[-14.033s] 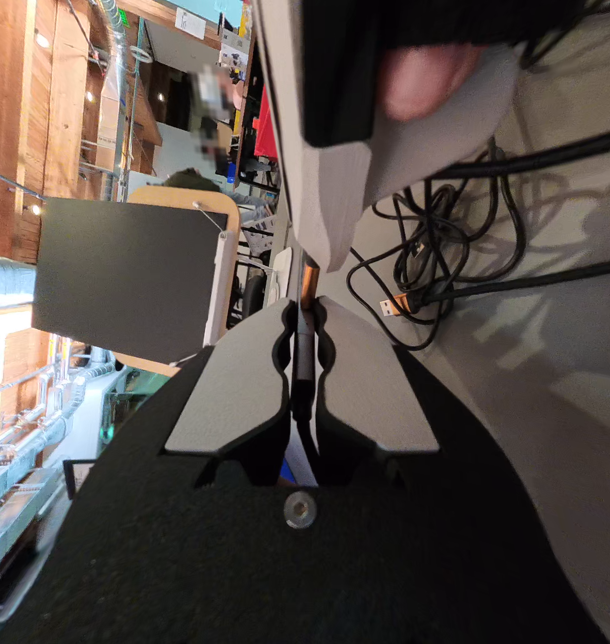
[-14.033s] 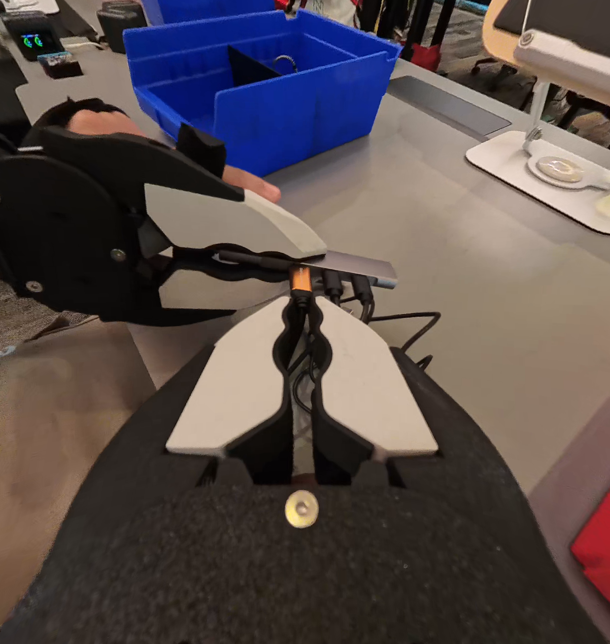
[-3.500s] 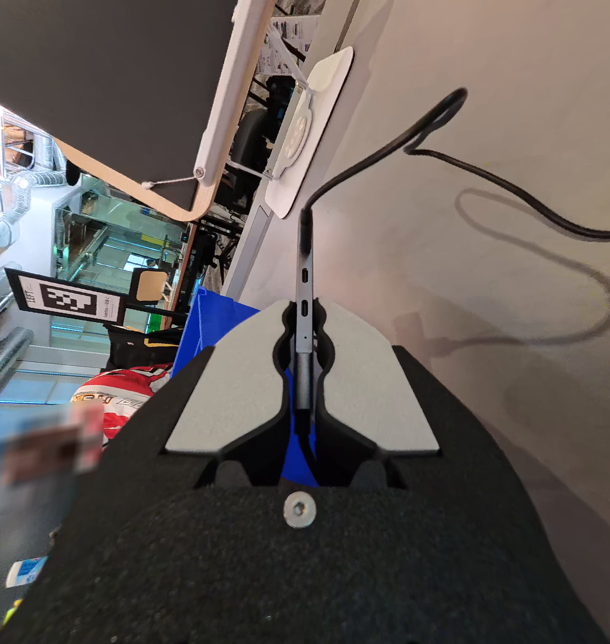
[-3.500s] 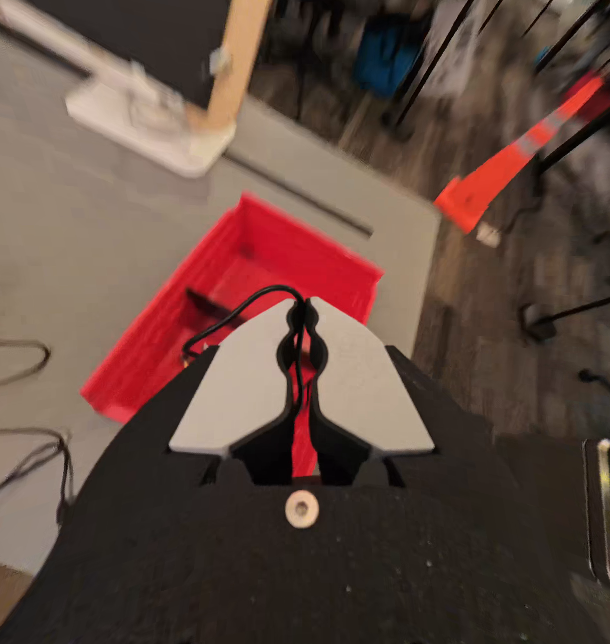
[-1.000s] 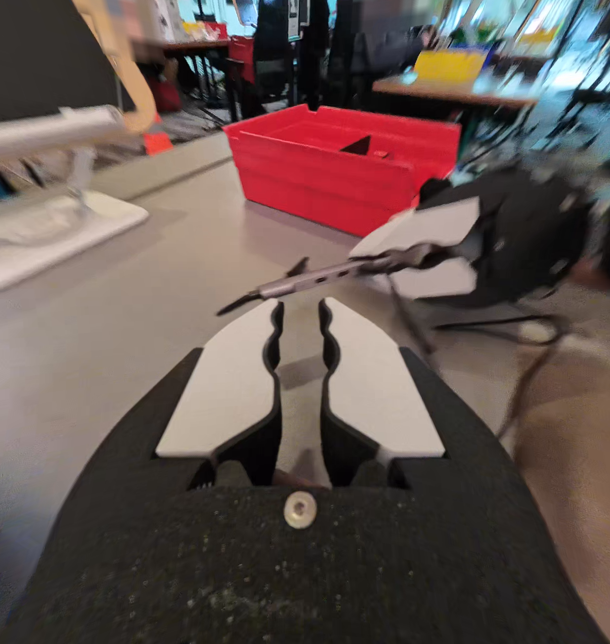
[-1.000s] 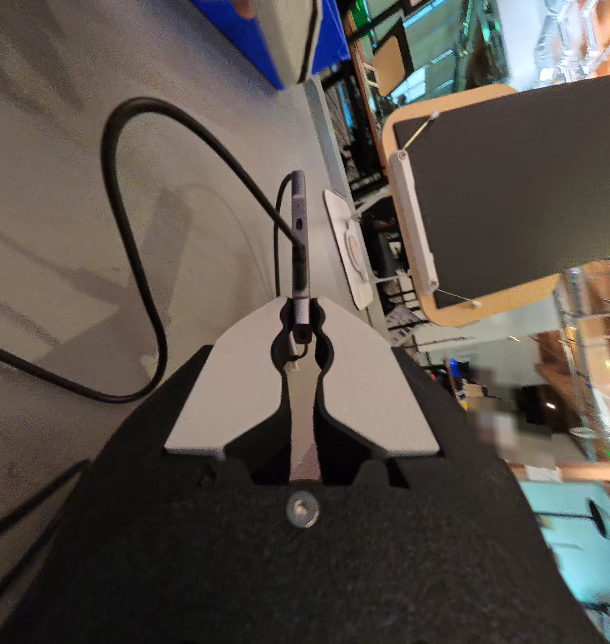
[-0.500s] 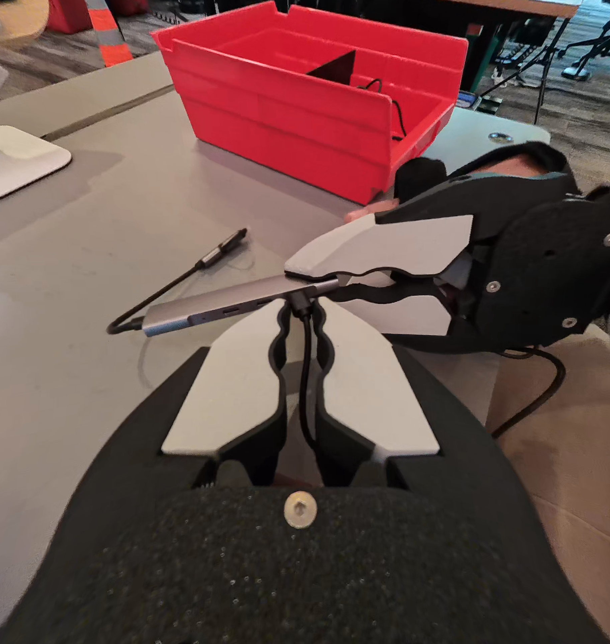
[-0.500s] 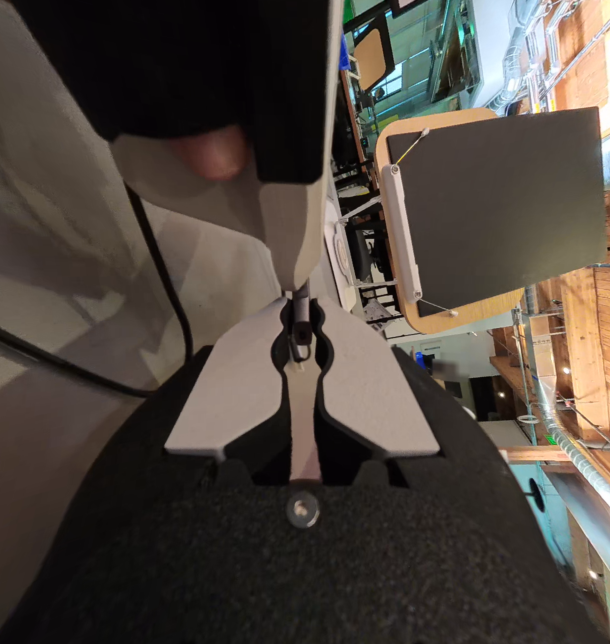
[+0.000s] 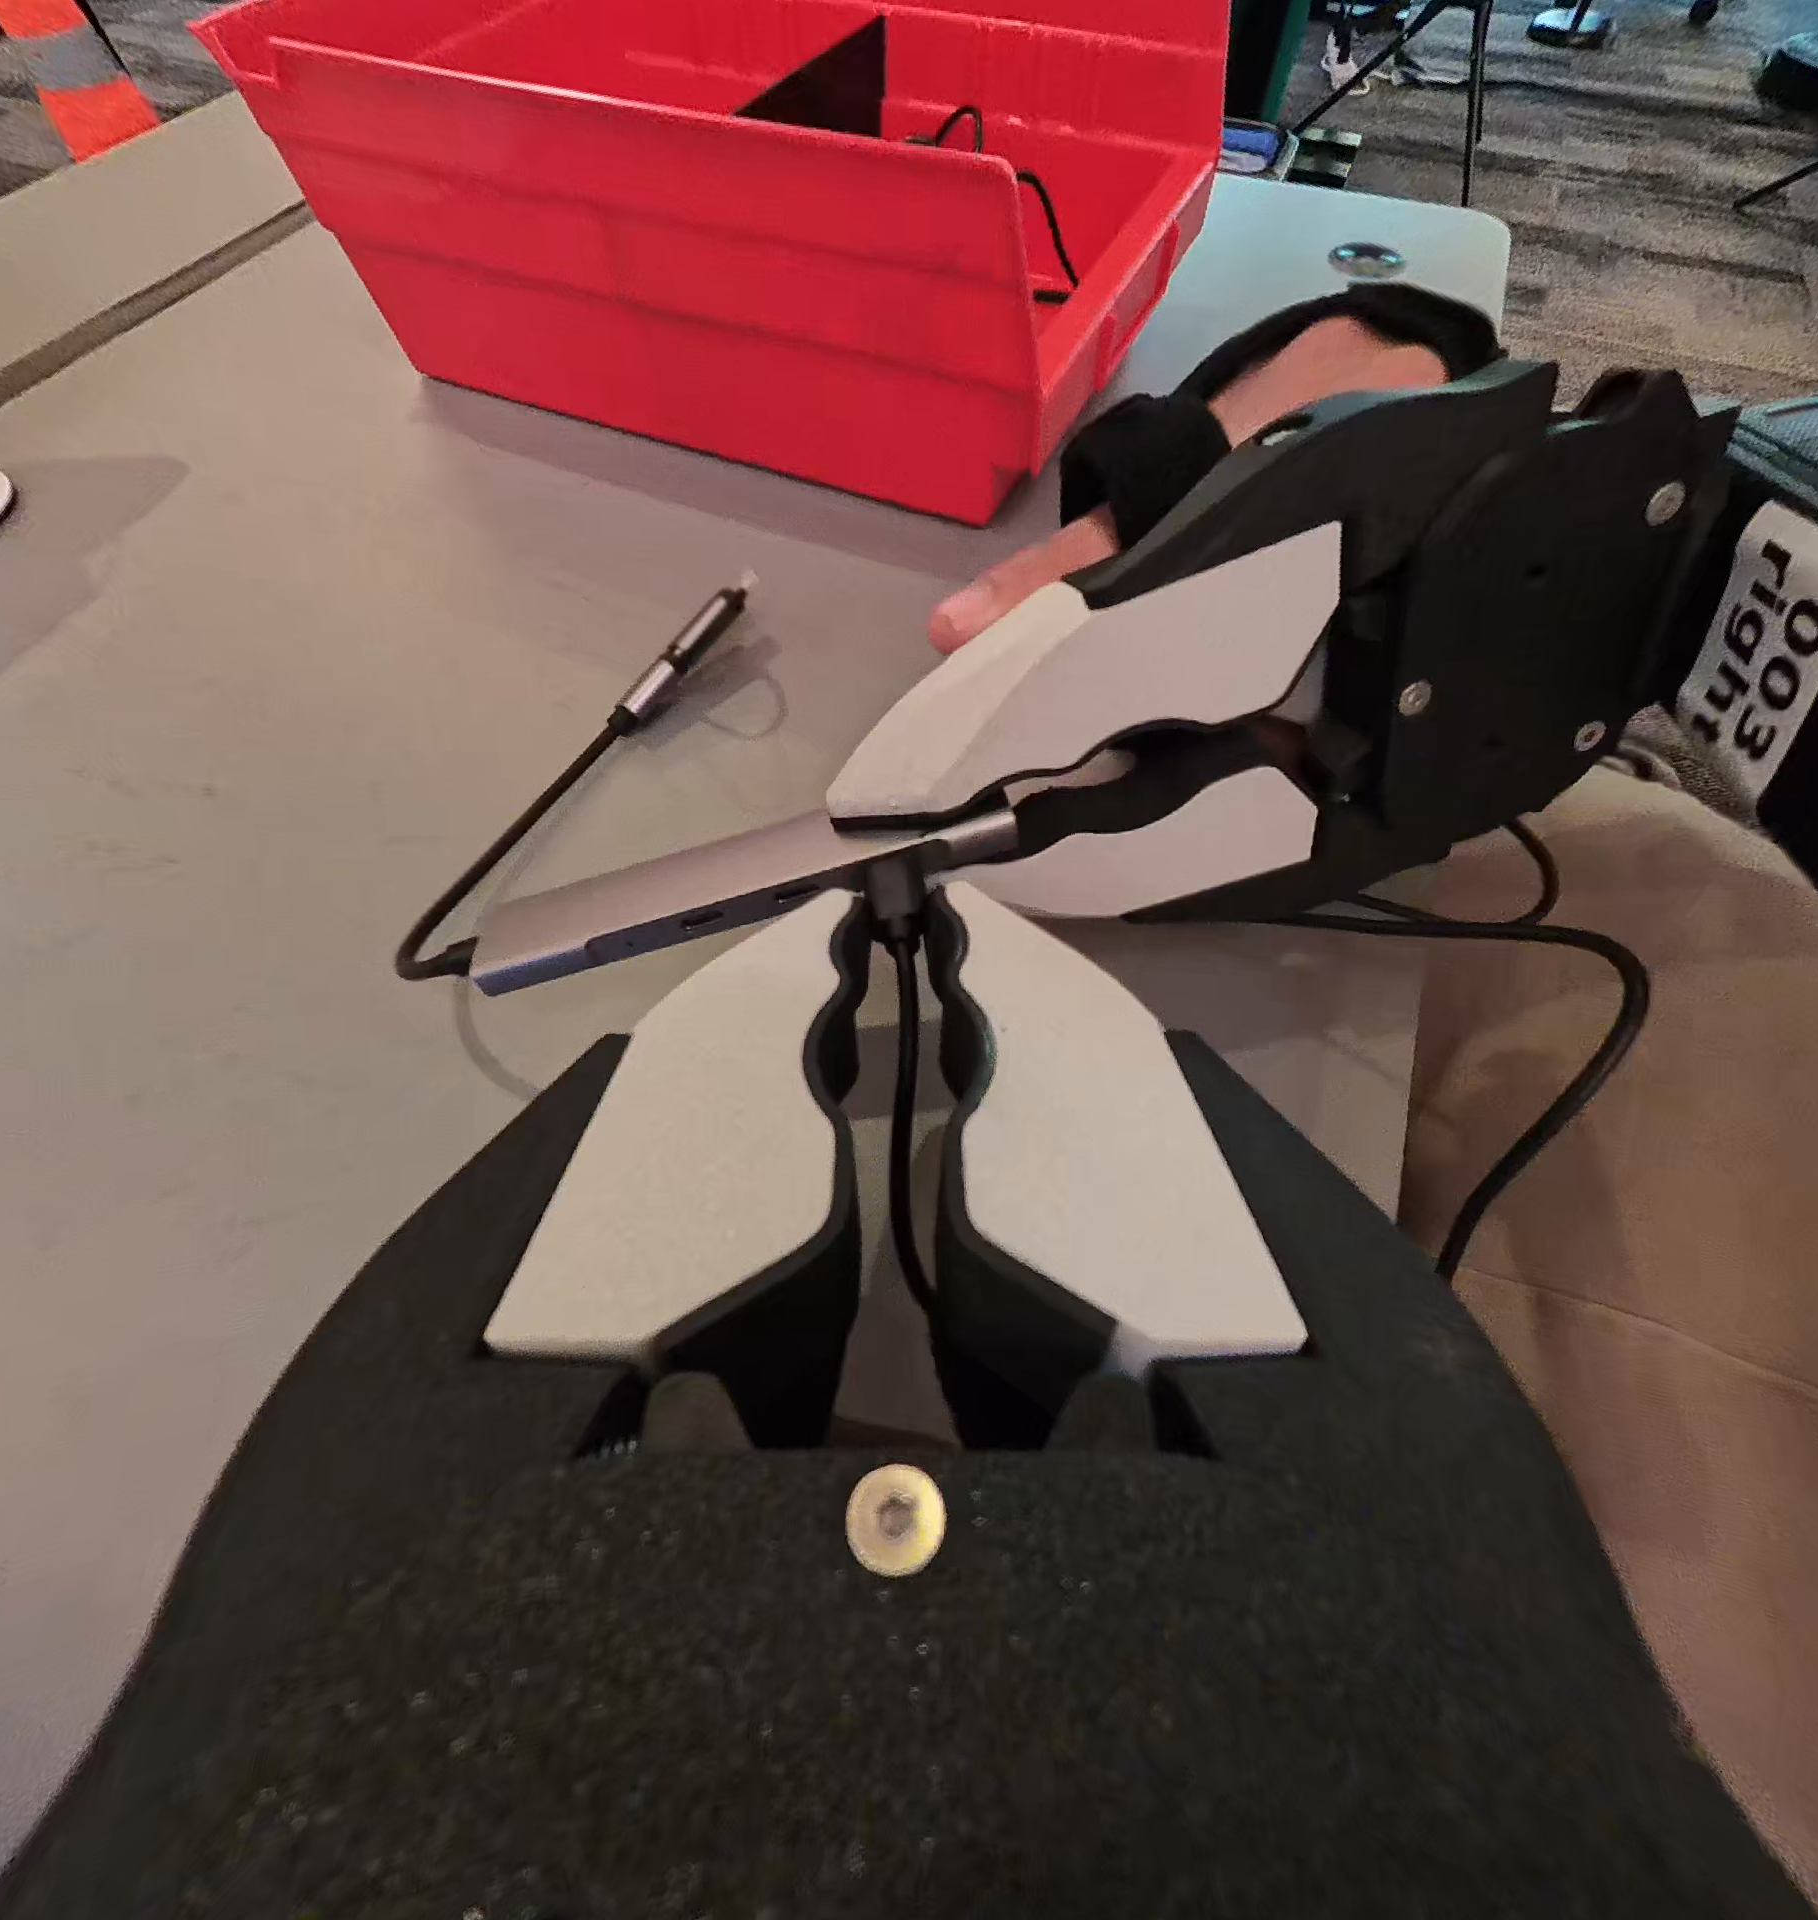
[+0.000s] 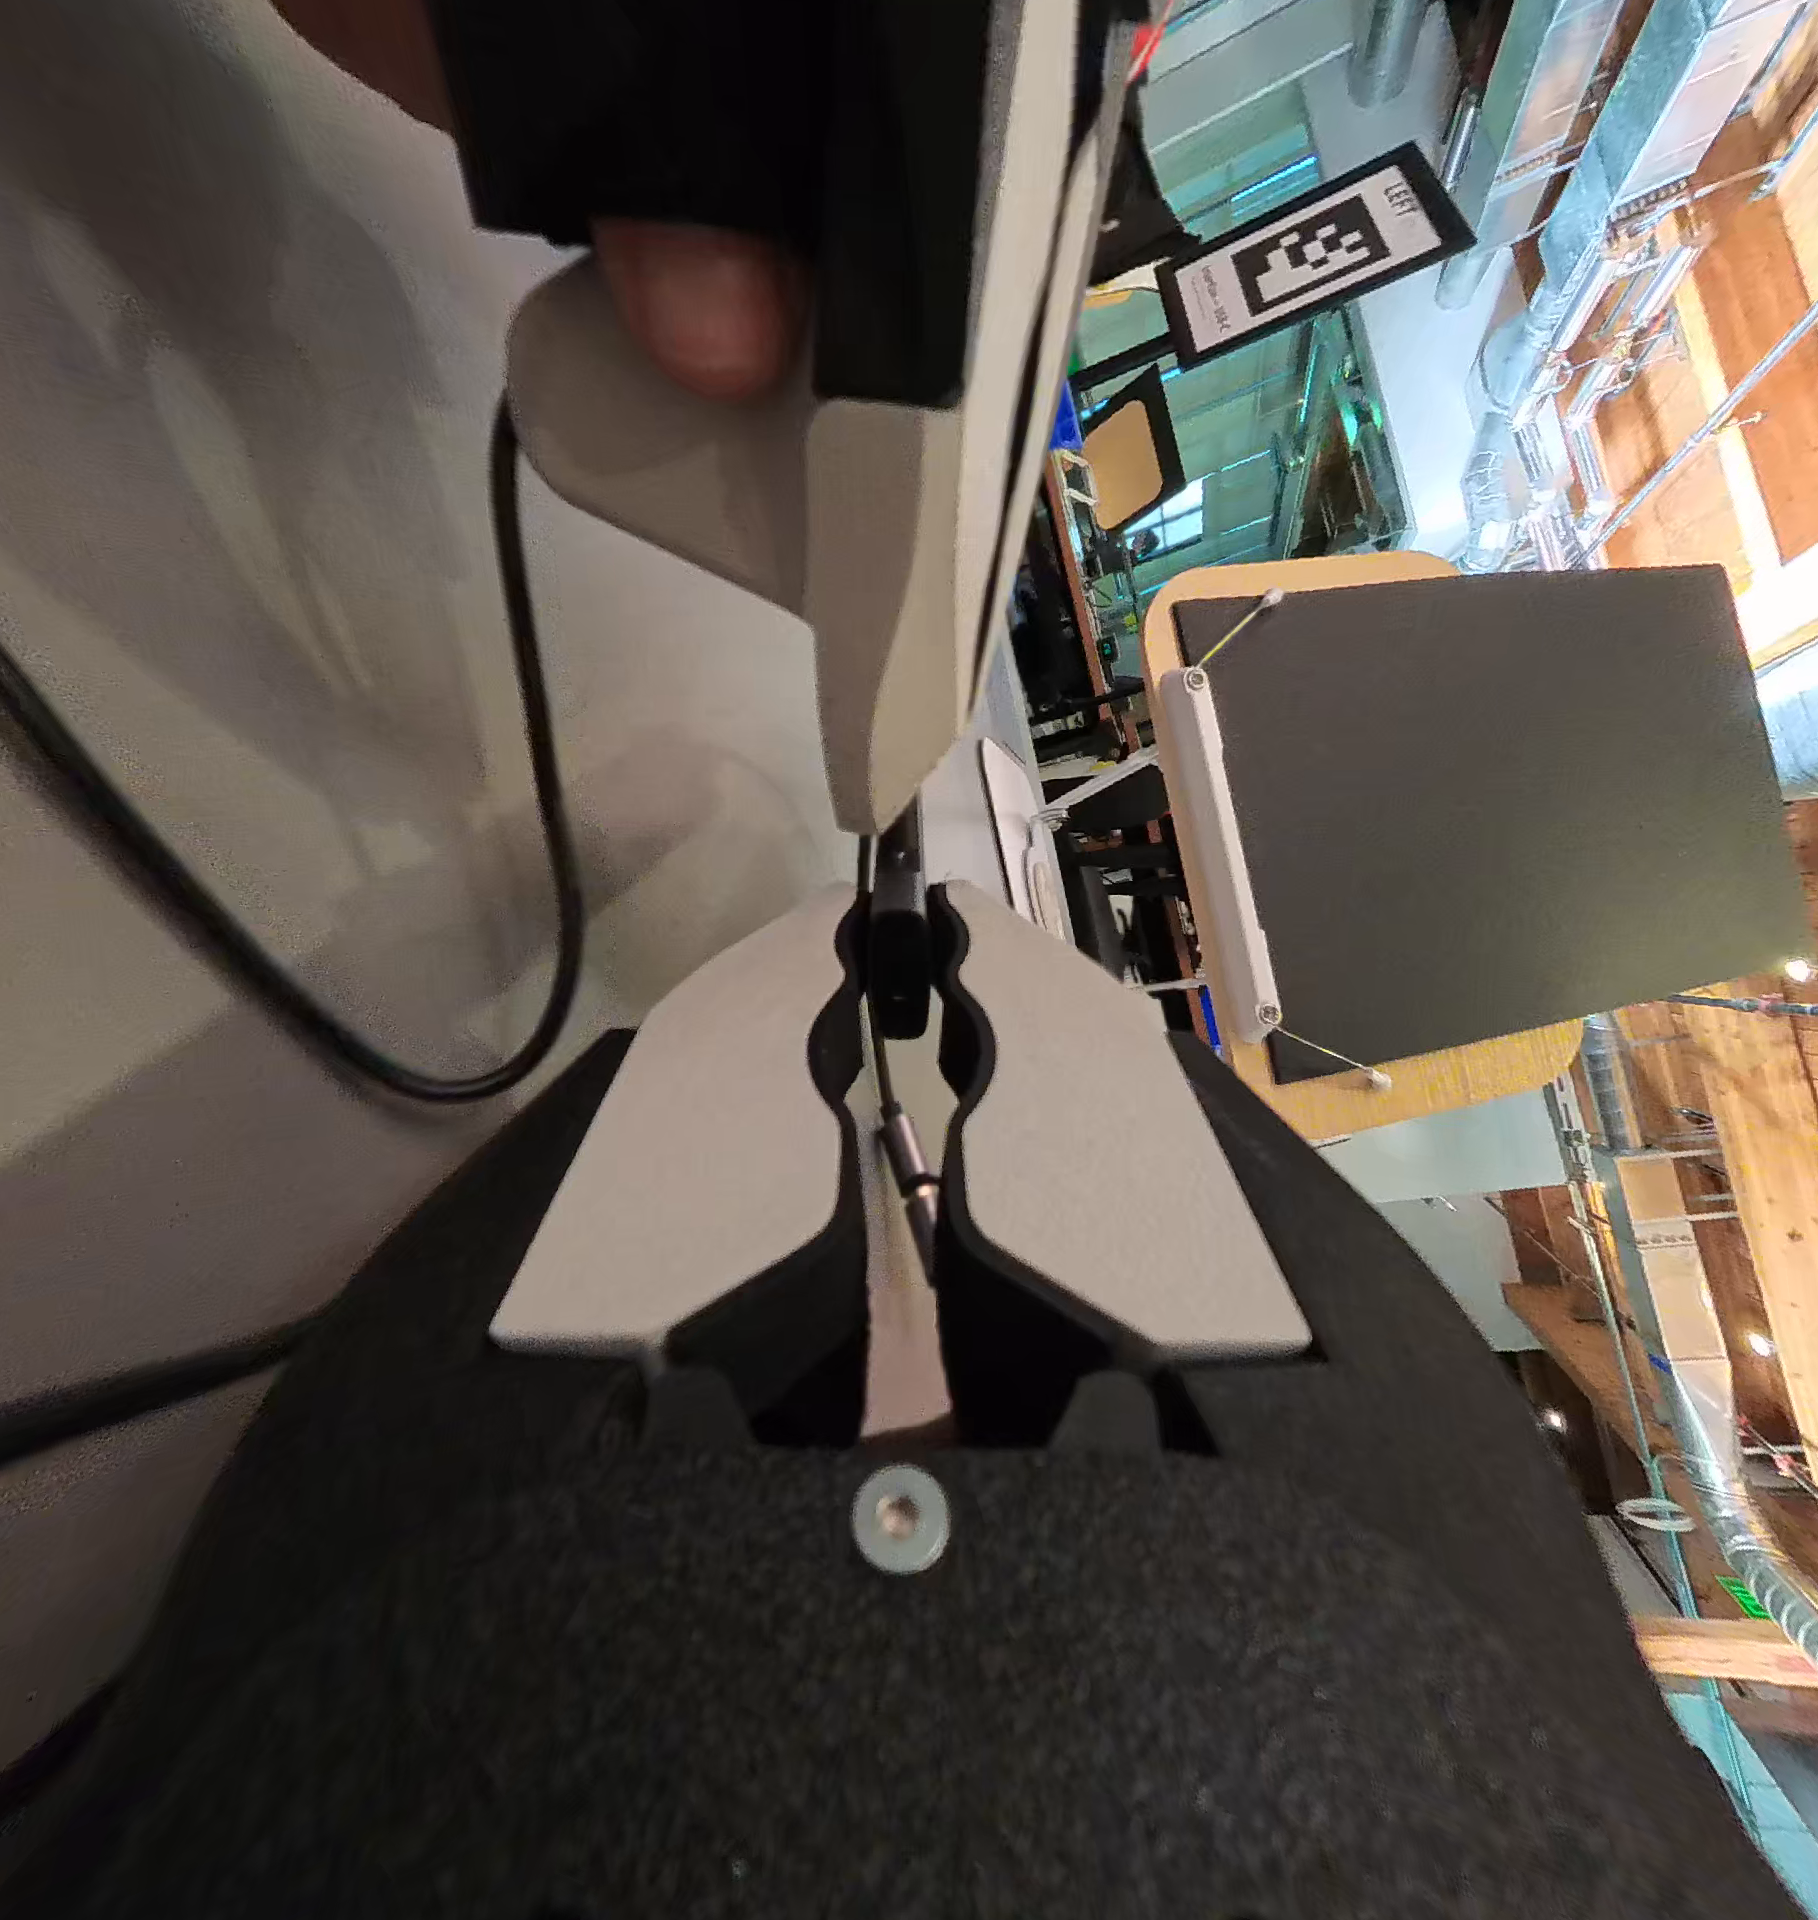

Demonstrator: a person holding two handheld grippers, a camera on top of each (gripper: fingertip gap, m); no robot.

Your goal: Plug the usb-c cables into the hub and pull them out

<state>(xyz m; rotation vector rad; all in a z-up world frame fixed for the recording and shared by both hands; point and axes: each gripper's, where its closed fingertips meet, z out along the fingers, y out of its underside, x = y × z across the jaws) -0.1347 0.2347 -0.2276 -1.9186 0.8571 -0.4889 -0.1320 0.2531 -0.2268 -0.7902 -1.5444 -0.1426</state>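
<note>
Here, grey table (image 9: 209,644), red bin (image 9: 718,239).

The hub's (image 9: 676,906) end at 3 o'clock is covered by the right tool (image 9: 889,831). The black cable (image 9: 1539,1132) is cut off behind the left tool (image 9: 897,925) at 5 o'clock.

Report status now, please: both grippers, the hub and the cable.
Right gripper shut on hub, held above table. Left gripper shut on black cable plug at hub. Nothing in the way.
</note>
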